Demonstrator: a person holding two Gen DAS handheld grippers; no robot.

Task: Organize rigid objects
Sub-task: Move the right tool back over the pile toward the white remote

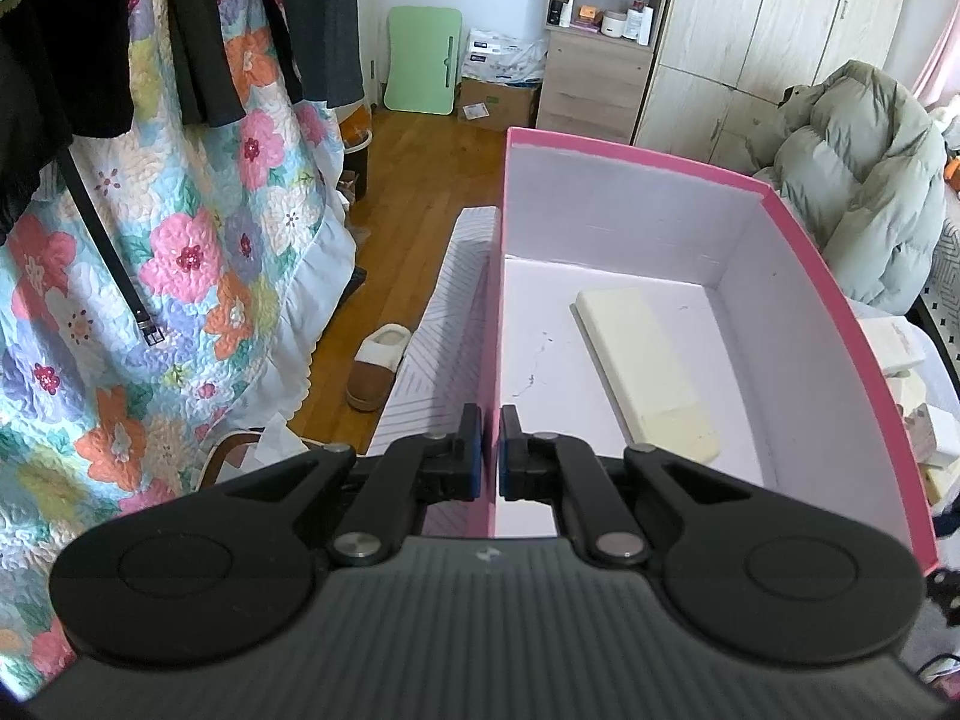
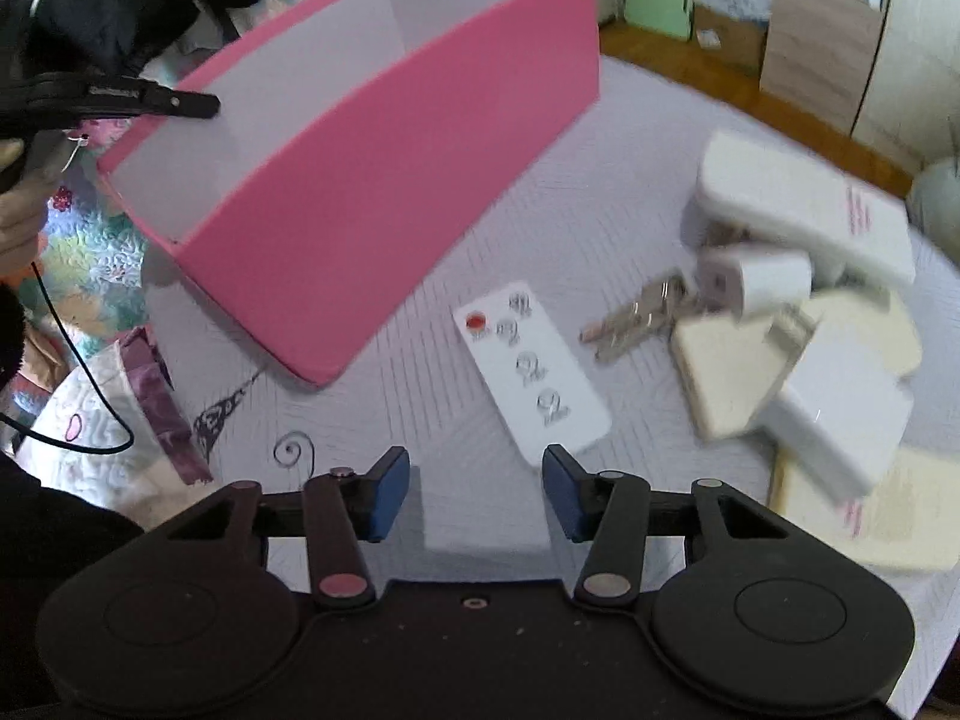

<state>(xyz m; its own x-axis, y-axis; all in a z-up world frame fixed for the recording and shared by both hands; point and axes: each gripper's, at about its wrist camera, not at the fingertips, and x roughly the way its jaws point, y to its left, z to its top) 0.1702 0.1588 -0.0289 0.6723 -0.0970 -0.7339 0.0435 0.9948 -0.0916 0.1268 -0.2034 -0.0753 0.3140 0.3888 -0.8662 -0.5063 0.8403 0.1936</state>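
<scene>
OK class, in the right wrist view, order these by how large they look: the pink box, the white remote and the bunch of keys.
1. pink box, by far the largest.
2. white remote.
3. bunch of keys, smallest, though partly hidden under the white clutter, so its full extent is unsure.

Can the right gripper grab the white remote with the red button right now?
Probably yes. The right gripper is open with nothing between its pads, and the white remote lies flat on the bed cover just ahead. Nothing sits between them; the keys and pink box lie off to the sides.
</scene>
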